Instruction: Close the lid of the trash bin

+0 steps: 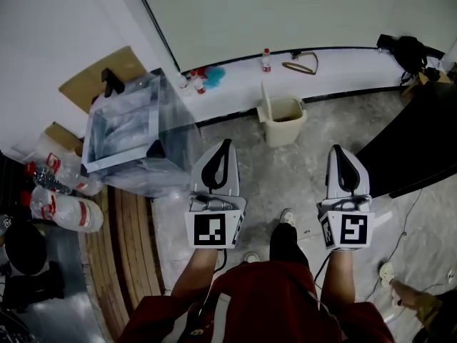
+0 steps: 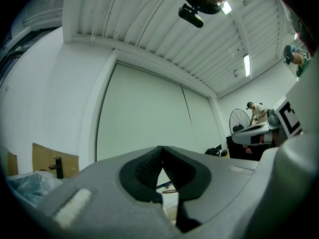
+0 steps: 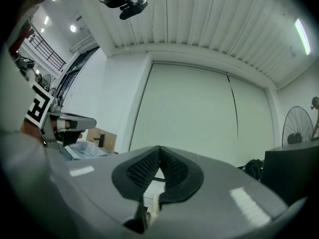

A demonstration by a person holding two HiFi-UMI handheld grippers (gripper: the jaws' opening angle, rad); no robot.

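Left gripper (image 1: 226, 146): jaws pressed together, nothing between them; held over the floor, just right of the box; same reading in the left gripper view (image 2: 162, 151).
Right gripper (image 1: 336, 151): jaws likewise together and empty; level with the left one, right of it, over the floor; confirmed in the right gripper view (image 3: 159, 150).
Floor (image 1: 314, 131): grey, mottled; bare between grippers and bin.
Box (image 1: 132, 131): left, lined with a clear bag, open on top; not the lidded thing.
Bin (image 1: 283, 120): small, beige, on the floor beyond both grippers and roughly between them, at the foot of the white ledge; well apart from both claws.
Lid (image 1: 264, 97): stands upright at the bin's left rim, so the bin is open.
Ledge (image 1: 343, 66): far, along the wall; a small bottle (image 1: 265, 60) on it behind the bin.
Done: nothing of the closing, by the look of it; no claw touches lid or bin.
Left to do: probably reach the bin, push the upright lid over to the right and down until flat on the rim.
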